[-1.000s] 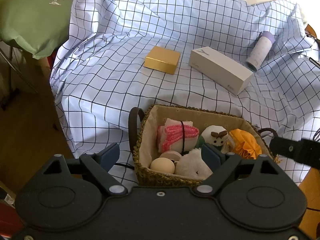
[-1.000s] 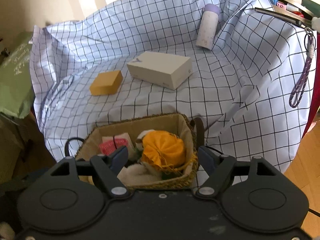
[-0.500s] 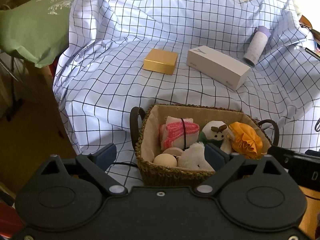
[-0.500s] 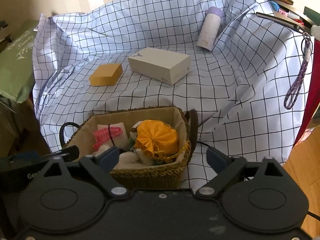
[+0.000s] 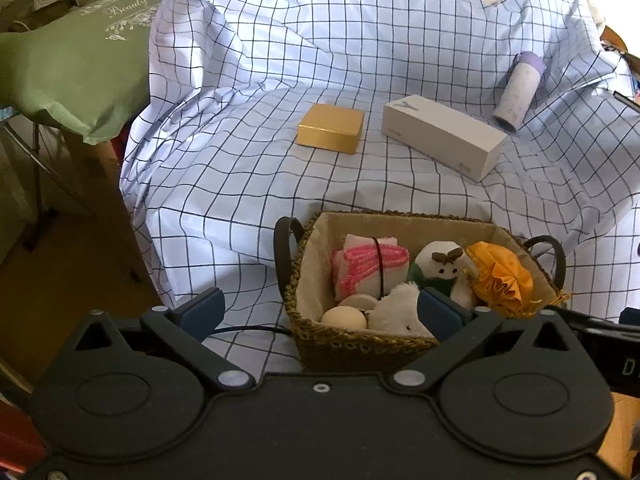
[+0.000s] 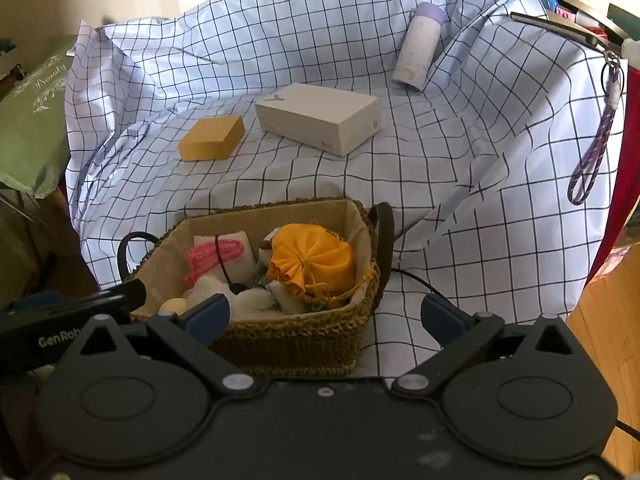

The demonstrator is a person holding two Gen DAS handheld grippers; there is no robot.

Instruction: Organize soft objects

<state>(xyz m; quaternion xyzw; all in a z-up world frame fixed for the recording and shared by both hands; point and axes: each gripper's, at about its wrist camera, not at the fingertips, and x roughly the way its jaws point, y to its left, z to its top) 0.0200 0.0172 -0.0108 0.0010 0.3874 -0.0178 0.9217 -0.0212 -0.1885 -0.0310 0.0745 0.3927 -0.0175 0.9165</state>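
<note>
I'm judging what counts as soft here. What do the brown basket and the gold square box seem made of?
The brown basket looks like woven straw or seagrass with a beige fabric lining; the coarse braided weave shows on its wall. The gold square box looks rigid, likely card with a metallic foil finish, given its sharp edges and sheen.

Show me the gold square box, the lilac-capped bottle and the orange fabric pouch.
Gold square box (image 5: pixel 331 130), left wrist view, lid top.
Lilac-capped bottle (image 6: pixel 416 50), right wrist view, body.
Orange fabric pouch (image 6: pixel 314 262), right wrist view, gathered centre.
</note>
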